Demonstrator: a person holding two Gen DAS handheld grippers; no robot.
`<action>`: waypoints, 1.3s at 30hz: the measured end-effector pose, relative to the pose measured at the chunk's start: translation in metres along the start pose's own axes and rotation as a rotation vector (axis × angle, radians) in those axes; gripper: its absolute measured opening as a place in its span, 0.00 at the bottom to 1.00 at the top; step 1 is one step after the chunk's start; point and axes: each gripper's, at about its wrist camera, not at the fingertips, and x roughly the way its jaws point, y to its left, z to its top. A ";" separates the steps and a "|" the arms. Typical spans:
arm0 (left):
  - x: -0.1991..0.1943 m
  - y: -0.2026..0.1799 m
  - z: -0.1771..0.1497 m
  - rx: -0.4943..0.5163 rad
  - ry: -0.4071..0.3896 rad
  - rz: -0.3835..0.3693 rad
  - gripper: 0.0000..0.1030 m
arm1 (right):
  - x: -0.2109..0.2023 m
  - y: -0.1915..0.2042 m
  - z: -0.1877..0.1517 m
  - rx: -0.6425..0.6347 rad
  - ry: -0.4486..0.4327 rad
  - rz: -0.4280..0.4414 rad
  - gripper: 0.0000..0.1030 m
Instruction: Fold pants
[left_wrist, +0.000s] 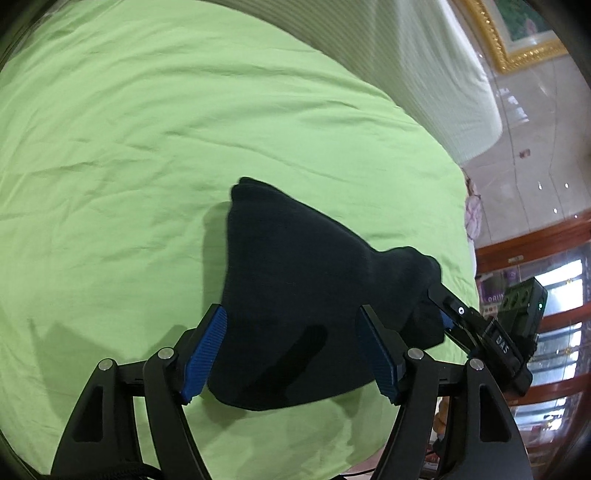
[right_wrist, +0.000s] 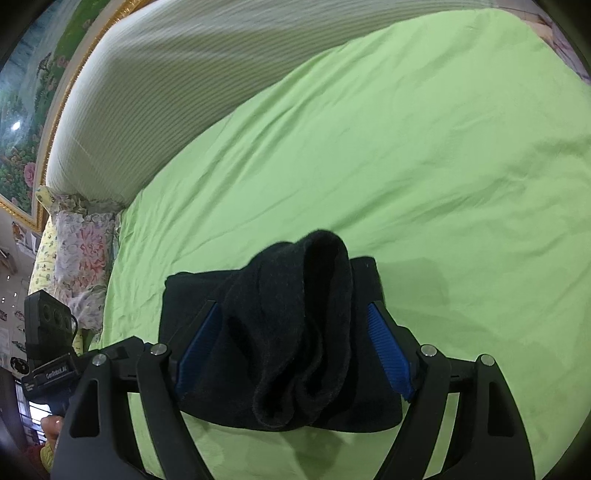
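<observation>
Left gripper jaws were wide, straddling the black pants without pinching. Right gripper jaws also wide, a bunched fold of cloth lying loosely between them. Pants sat partly folded on the green sheet, long axis roughly 3-to-9 o'clock in the right view. Likely mid-fold; the next move would need a closed pinch on an edge. White ribbed bedding lay at 11 o'clock.

The black pants cover the tips of the right gripper in the left wrist view, so its hold on the cloth is hidden. In the right wrist view a bunched fold fills the gap between the blue pads, perhaps unpinched. The gold-framed painting is cut off at the edge.
</observation>
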 end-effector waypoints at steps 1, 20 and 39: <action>0.003 0.001 0.001 -0.005 0.003 0.001 0.71 | 0.001 -0.001 -0.001 0.004 0.005 0.000 0.78; 0.041 0.011 0.010 -0.029 0.082 0.040 0.71 | 0.016 -0.051 -0.017 0.090 0.088 0.015 0.59; 0.078 0.019 0.017 -0.014 0.133 0.028 0.58 | 0.019 -0.064 -0.021 0.134 0.085 0.091 0.58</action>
